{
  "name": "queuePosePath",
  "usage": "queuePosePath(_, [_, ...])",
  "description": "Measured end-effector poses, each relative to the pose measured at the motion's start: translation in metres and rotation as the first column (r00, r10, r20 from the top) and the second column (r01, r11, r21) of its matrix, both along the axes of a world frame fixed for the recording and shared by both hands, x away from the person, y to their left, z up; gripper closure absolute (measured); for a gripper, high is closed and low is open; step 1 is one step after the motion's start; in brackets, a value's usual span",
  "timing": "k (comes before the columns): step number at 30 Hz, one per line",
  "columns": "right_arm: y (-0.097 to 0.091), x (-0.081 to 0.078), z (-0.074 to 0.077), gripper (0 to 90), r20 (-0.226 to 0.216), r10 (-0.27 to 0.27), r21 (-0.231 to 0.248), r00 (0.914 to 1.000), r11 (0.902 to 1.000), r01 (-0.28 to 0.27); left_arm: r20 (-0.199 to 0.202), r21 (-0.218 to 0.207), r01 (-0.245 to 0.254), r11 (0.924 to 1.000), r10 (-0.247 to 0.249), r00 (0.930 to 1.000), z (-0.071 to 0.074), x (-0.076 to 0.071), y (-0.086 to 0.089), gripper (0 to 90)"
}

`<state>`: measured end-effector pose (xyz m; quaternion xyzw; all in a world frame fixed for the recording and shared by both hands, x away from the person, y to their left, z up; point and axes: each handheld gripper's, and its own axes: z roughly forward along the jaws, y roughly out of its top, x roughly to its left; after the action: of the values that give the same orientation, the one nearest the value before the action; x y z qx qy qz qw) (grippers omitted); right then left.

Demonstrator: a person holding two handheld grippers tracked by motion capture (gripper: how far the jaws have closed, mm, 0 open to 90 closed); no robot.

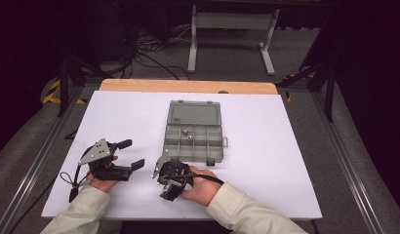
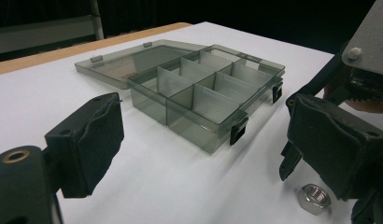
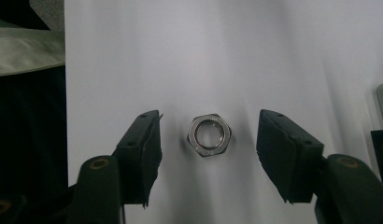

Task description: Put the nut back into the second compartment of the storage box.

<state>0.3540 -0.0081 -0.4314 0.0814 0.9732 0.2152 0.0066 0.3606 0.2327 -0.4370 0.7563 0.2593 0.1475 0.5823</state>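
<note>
A steel hex nut (image 3: 209, 135) lies flat on the white sheet. My right gripper (image 3: 208, 149) points straight down over it with one black pad on each side. Both pads stand clear of the nut, so the gripper is open. In the high view this right gripper (image 1: 161, 171) is just in front of a smoky grey compartment box (image 1: 181, 153) whose lid lies open. Two small metal parts (image 1: 187, 134) rest in the box's far compartments. My left gripper (image 1: 132, 154) rests open on the sheet to the left, aimed at the box (image 2: 189, 126). The nut (image 2: 315, 198) appears near its right pad.
The white sheet (image 1: 266, 161) covers a table with a wooden far edge (image 1: 188, 86). Metal rails run along both sides of the table. A grey stand (image 1: 232, 29) and cables sit on the floor beyond. A cable trails from each gripper.
</note>
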Motion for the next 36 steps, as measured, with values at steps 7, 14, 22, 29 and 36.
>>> queuePosePath(7, [0.001,0.001,-0.002,55.0,0.015,-0.001,-0.016,0.9999,0.9999,0.001,0.0,0.0,0.0,1.0,0.0,1.0,0.0,0.0,0.0,11.5])
queuePosePath(14, [0.004,0.0,-0.003,62.4,0.024,0.002,-0.017,0.9997,0.9999,-0.002,0.0,-0.001,0.001,1.0,-0.001,1.0,0.0,0.0,0.0,11.5])
queuePosePath(22, [0.005,-0.002,-0.002,67.3,0.041,0.016,-0.029,0.999,0.9995,-0.015,0.0,-0.001,0.001,1.0,-0.001,1.0,0.0,0.0,0.0,11.5])
queuePosePath(29, [0.006,-0.003,0.0,69.9,0.049,0.021,-0.034,0.9985,0.9992,-0.02,0.004,0.002,0.002,1.0,-0.002,1.0,0.0,0.0,0.001,11.5])
queuePosePath(36, [0.005,-0.006,0.011,69.9,0.065,0.04,-0.013,0.9971,0.9992,-0.039,0.001,-0.001,0.001,1.0,-0.001,1.0,0.0,0.0,0.0,11.5])
